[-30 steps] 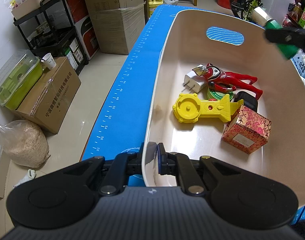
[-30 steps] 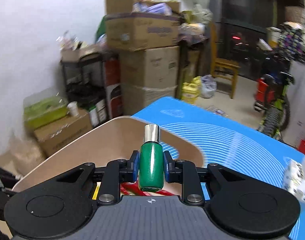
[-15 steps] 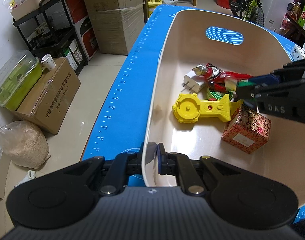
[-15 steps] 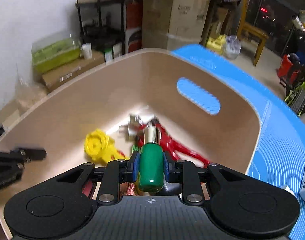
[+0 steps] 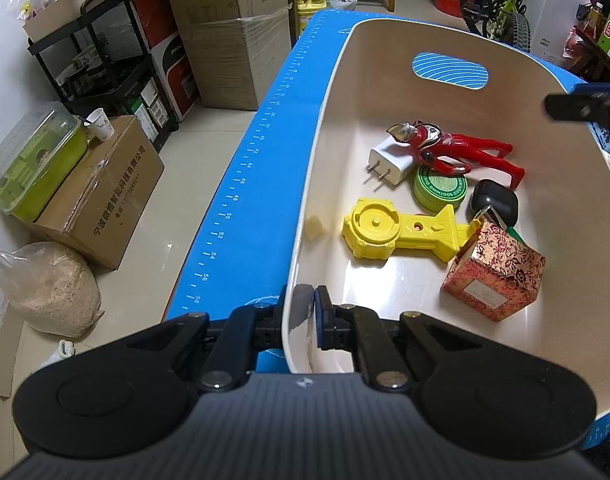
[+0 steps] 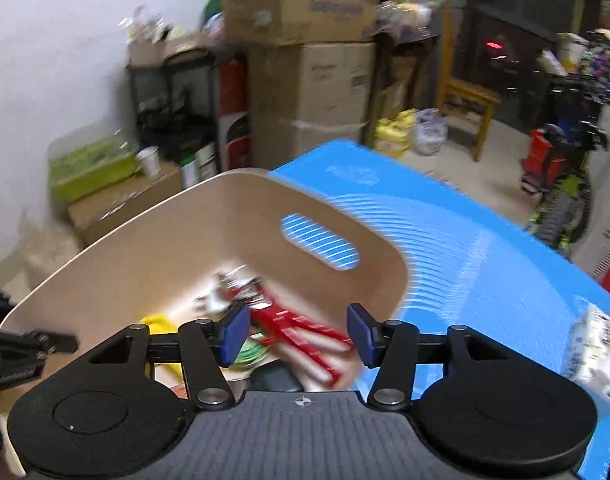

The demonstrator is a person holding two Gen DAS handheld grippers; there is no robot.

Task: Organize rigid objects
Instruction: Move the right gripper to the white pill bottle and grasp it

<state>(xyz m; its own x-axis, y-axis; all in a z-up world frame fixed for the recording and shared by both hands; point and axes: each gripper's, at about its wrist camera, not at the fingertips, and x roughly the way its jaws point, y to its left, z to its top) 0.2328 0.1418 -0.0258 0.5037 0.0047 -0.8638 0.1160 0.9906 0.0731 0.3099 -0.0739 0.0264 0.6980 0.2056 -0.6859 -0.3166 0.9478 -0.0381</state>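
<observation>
Gone from the right gripper (image 6: 296, 334), whose jaws have just been opening and stand spread and empty, the green bottle (image 5: 501, 225) now lies in the bin (image 5: 333, 128), whose rim the left gripper (image 5: 301, 318) pinches. Drop done; next calls for fetching another object.

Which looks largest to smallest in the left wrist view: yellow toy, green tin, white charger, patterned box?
1. Yellow toy, longest by far.
2. Patterned box, though it lies nearer the camera, so its rank is unsure.
3. Green tin.
4. White charger, close to the tin; partly covered by the red figure.
</observation>
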